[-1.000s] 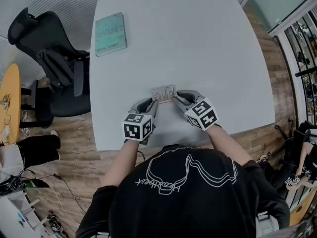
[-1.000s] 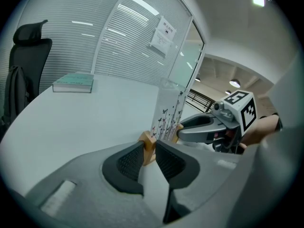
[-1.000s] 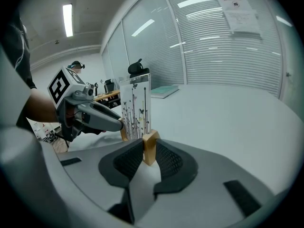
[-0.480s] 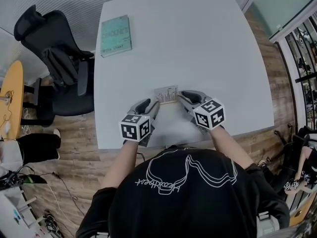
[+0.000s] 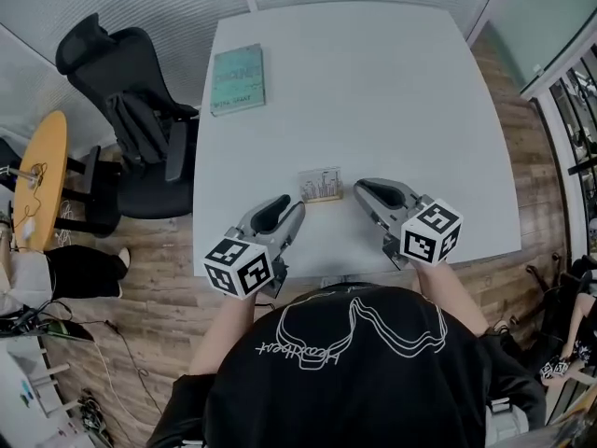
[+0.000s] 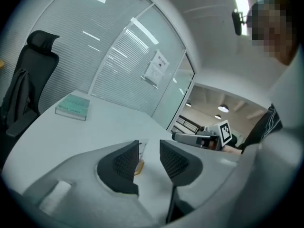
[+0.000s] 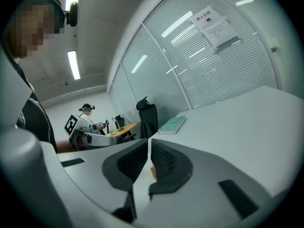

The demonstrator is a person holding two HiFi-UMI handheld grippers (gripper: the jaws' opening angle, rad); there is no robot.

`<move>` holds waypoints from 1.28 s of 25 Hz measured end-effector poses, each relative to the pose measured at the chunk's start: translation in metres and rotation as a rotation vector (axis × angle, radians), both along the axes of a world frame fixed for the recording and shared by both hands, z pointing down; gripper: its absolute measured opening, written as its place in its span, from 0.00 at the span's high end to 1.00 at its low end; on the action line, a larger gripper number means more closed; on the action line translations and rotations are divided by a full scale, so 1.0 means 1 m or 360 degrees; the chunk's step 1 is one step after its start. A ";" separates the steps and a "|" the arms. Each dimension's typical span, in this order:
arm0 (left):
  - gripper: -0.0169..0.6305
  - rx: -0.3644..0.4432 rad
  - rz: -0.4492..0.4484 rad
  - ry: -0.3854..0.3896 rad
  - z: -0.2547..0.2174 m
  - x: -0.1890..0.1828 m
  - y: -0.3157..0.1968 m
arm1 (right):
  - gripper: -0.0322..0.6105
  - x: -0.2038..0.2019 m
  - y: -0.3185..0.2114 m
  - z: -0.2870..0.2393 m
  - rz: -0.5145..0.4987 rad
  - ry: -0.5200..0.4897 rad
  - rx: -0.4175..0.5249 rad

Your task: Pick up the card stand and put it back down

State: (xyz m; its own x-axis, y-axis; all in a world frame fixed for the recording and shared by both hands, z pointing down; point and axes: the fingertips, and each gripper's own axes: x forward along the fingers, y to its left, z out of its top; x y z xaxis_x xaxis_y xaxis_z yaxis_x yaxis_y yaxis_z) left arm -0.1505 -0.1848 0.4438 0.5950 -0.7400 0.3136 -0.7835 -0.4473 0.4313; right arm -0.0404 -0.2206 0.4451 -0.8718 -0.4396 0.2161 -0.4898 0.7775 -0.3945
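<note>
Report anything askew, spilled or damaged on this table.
Nothing stands out. The card stand stands upright on the table, and the book lies flat near the far left corner.

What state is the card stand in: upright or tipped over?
Upright: the card stand stands on its wooden base on the table, with the printed card rising from it.

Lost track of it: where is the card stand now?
In the head view the card stand stands on the white table, centred near its front edge, far from the teal book.
</note>
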 end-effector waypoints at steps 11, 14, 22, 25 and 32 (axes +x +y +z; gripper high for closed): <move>0.94 0.0330 0.0165 0.0143 -0.111 0.083 0.067 | 0.94 0.018 0.094 -0.099 -0.0403 -0.0315 0.0151; 0.95 0.0361 0.0167 0.0062 -0.116 0.096 0.083 | 0.94 0.026 0.111 -0.114 -0.0419 -0.0356 0.0191; 0.95 0.0415 0.0170 0.0008 -0.122 0.123 0.125 | 0.94 0.043 0.150 -0.119 -0.0427 -0.0396 0.0200; 0.95 0.0433 0.0161 -0.0005 -0.125 0.130 0.140 | 0.94 0.047 0.166 -0.120 -0.0441 -0.0398 0.0209; 0.95 0.0463 0.0125 -0.0021 -0.132 0.140 0.167 | 0.94 0.060 0.194 -0.128 -0.0443 -0.0407 0.0244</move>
